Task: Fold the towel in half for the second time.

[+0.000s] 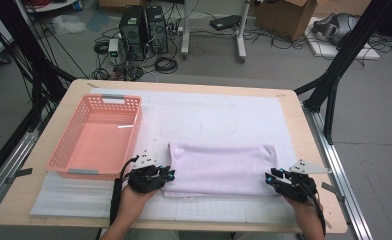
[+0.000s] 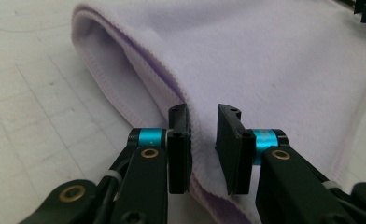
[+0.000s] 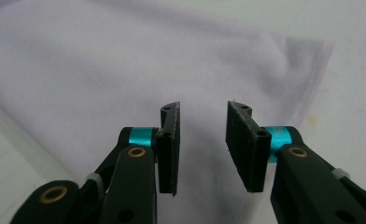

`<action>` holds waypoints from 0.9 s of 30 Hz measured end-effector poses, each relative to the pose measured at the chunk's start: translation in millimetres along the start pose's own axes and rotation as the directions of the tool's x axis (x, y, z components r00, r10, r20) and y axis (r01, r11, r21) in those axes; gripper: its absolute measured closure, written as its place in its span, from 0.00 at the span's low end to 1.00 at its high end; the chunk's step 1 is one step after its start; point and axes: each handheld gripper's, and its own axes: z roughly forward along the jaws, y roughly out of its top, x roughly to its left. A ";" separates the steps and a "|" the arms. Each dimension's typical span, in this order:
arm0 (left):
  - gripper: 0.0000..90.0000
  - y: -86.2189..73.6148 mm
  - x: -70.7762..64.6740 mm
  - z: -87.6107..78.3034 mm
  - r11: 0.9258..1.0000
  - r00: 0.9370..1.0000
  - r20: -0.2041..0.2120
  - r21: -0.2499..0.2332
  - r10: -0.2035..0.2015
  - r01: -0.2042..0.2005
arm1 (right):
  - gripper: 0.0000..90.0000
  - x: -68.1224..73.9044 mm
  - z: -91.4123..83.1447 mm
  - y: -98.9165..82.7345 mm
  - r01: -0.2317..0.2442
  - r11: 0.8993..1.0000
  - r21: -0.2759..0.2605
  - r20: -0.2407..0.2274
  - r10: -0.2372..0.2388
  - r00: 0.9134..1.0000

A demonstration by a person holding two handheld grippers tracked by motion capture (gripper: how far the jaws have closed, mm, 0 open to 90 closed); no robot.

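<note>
While a folded lilac towel (image 1: 219, 167) is lying across the lower middle of the high view on a white gridded mat (image 1: 264, 120), the left gripper (image 1: 165, 176) is sitting at its lower left corner and the right gripper (image 1: 272, 179) at its lower right corner. Seen in the left gripper view, the left gripper (image 2: 203, 149) is standing with jaws parted narrowly, the towel's layered hem (image 2: 197, 140) running between them. Over in the right gripper view, the right gripper (image 3: 202, 144) is holding its jaws wider apart above the cloth (image 3: 125, 70), gripping nothing. A pink basket (image 1: 74, 145) is resting at the left of the high view, just beside the towel.
</note>
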 end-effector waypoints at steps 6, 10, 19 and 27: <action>0.84 -8.8 -7.5 -6.5 0.999 1.000 -0.016 0.034 0.026 -0.025 | 0.79 1.3 -5.6 -20.2 0.014 0.999 0.043 0.009 -0.014 1.000; 0.85 -12.4 -7.2 -12.9 1.000 1.000 -0.030 0.025 0.003 -0.002 | 0.79 -0.4 -10.3 -22.8 0.012 0.999 0.043 0.013 -0.012 1.000; 0.58 -12.7 -1.0 -27.5 0.990 1.000 -0.020 -0.143 -0.009 0.006 | 0.50 -1.7 -23.8 -16.0 0.002 0.996 -0.088 0.059 0.004 0.998; 0.36 -8.7 3.7 -28.8 0.972 0.999 -0.010 -0.234 -0.040 0.036 | 0.30 3.8 -19.7 -10.0 0.032 0.994 -0.106 0.107 -0.021 0.994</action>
